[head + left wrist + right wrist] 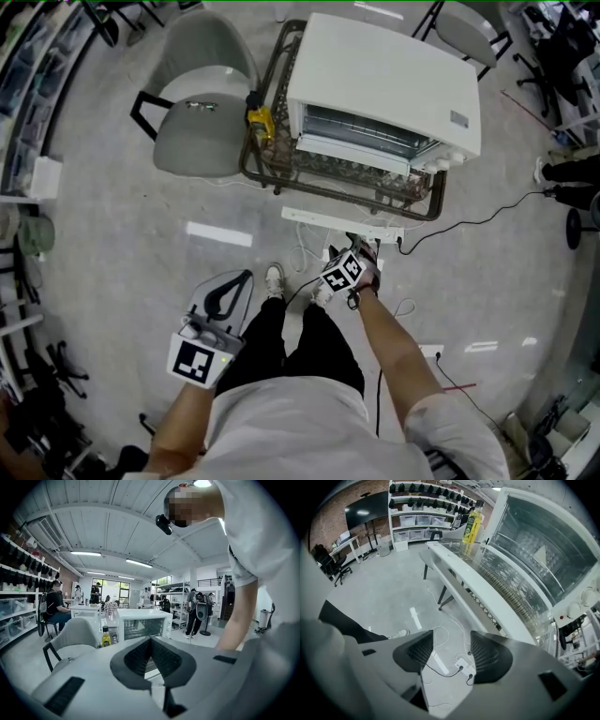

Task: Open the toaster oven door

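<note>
The toaster oven [384,70] is seen at 12 o'clock in the head view, set on a low wire-framed worktop [251,169]. Its glass door [506,581] is folded down flat toward the person, and the open chamber with its rack is visible behind it. The white handle bar [478,590] along the door's free edge is turned toward the floor side of the worktop.

The right gripper [450,652] is held at 6 o'clock of the door, just short of the handle bar and not touching it. Its jaws are spread apart and nothing is gripped. Only the grey floor, a white power strip [461,665] and loose cables are seen between them.

The left gripper [150,641] is held low at 7 o'clock in the head view, well apart from the oven and pointed toward it. Its jaw tips are brought together with nothing between them.

A yellow bottle [260,122] stands on the worktop at 9 o'clock of the oven. A grey chair [202,103] is placed further out in the same direction.
</note>
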`<state>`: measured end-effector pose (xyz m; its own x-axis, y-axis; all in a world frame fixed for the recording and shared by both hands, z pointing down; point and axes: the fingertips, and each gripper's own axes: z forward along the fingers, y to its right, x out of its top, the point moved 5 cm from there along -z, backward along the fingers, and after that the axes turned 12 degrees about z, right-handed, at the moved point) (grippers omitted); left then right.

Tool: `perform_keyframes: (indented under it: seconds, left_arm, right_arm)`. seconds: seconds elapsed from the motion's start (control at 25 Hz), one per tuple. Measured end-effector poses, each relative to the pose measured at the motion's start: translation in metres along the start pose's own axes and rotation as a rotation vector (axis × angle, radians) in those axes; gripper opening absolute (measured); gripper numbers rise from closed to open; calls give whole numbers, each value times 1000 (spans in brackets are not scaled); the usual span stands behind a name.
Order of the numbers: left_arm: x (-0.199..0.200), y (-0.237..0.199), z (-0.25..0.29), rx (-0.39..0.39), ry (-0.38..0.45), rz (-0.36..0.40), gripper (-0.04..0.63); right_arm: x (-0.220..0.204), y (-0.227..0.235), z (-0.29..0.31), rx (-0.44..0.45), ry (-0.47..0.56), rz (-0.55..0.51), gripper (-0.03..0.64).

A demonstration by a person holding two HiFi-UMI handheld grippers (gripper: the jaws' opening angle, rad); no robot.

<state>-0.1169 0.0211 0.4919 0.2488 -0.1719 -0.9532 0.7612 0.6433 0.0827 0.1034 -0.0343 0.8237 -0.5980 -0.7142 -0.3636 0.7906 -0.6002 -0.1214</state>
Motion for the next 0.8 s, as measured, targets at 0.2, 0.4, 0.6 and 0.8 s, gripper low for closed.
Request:
perform_keyframes:
  seconds: [0.2, 0.4, 0.6, 0.8]
  left_arm:
    - [-4, -5, -1, 6, -11, -5, 17]
    - [-10, -7, -1, 10, -22, -12, 17]
    - [-11, -7, -2, 13, -20, -20, 17]
    - [-10, -6, 2, 8, -20, -16, 17]
  right_arm:
    - [-4, 0, 8, 0, -18, -12, 253]
    - [-7, 0, 14, 3, -36, -14, 253]
    - [-13, 1, 18, 1, -61, -11, 267]
    - [-17, -5, 15, 4, -65, -11, 268]
